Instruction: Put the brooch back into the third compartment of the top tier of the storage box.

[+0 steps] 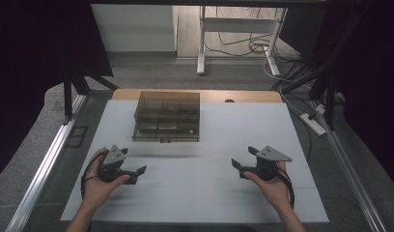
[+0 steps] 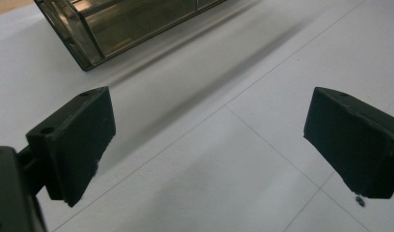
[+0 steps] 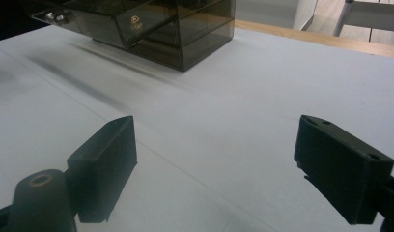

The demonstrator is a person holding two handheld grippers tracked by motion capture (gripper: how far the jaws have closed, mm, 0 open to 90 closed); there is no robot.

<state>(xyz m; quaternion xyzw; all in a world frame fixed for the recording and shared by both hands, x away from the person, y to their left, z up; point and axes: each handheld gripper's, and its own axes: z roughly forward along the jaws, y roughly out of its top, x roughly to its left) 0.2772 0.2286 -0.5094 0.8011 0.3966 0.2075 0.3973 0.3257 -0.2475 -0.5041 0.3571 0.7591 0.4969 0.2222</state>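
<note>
In the high view the left gripper (image 1: 141, 170) sits at the lower left of the frame, held in the person's left hand (image 1: 99, 186), and the right gripper (image 1: 237, 167) at the lower right, held in the right hand (image 1: 271, 186). Both point inward toward the middle of the picture, low over the white worktop (image 1: 195, 193), and they lie well apart from each other. Each gripper has its jaws spread wide with nothing between them: in the left gripper view (image 2: 209, 140) the black jaws stand at the left and right edges with bare white surface in the gap, and the right gripper view (image 3: 214, 164) shows the same.

Farther out, in the upper middle of the high view, a smoky see-through compartment box (image 1: 167, 116) stands on the worktop, near its far edge, apart from both grippers. Its inside is split into small cells, and a small brownish piece (image 1: 190, 130) lies in a cell at its near right corner. In the left gripper view the box (image 2: 122, 21) fills the upper left; in the right gripper view it (image 3: 151, 26) sits at the upper left, with a small ring-like piece (image 3: 135, 20) showing through its wall. Beyond the worktop, at the top of the high view, a white stand (image 1: 236, 29) and cables (image 1: 291, 72) lie on the floor
</note>
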